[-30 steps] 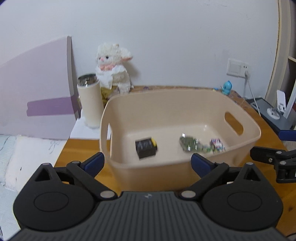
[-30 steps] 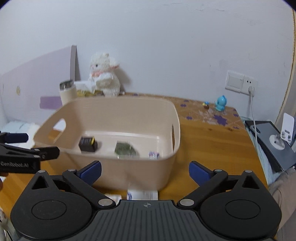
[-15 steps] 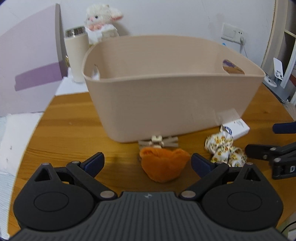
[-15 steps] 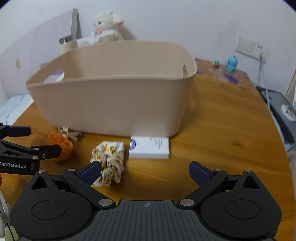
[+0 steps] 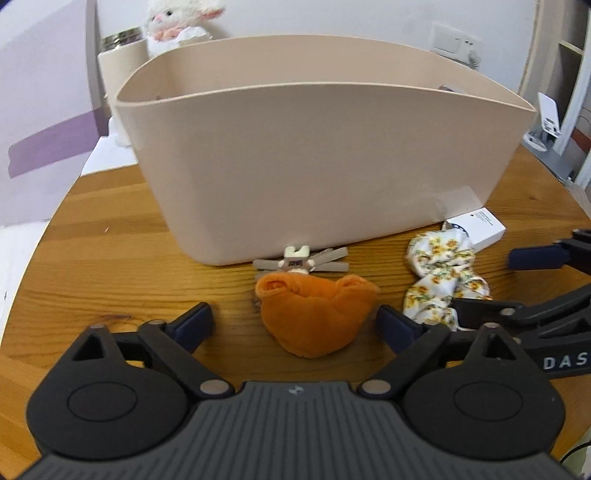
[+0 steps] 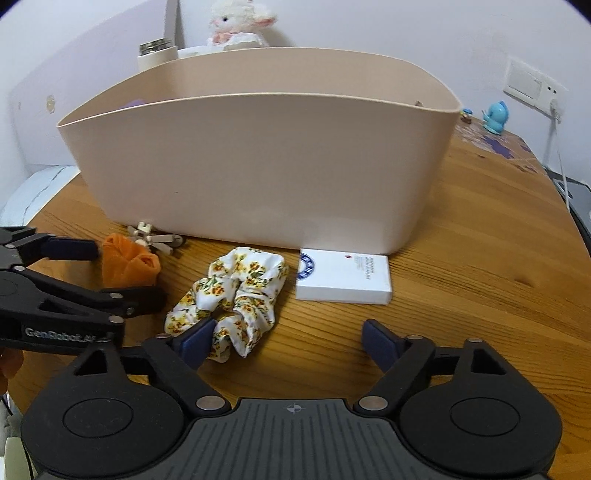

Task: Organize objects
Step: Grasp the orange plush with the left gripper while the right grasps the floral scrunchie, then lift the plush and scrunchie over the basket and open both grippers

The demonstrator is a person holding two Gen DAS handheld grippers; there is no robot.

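Observation:
A beige plastic basket [image 5: 325, 162] stands on the wooden table [image 5: 92, 258]; it also shows in the right wrist view [image 6: 258, 166]. In front of it lie an orange plush piece [image 5: 314, 314], a small grey-white clip toy [image 5: 299, 260], a yellow-flowered scrunchie [image 6: 236, 291] and a white card box [image 6: 343, 275]. My left gripper [image 5: 295, 326] is open, its fingers either side of the orange plush just above the table. My right gripper [image 6: 286, 341] is open, low over the table, its left finger at the scrunchie's near edge.
A white plush lamb [image 6: 240, 22] and a cream flask [image 5: 122, 62] stand behind the basket by a lilac board [image 5: 44, 110]. A blue figurine [image 6: 496, 116] and a wall socket [image 6: 532, 86] are at the far right. Grey devices [image 5: 554, 147] sit past the table's right edge.
Both grippers have dropped from above the basket to table level in front of it and moved closer. The left now straddles the orange plush; the right has reached the scrunchie.

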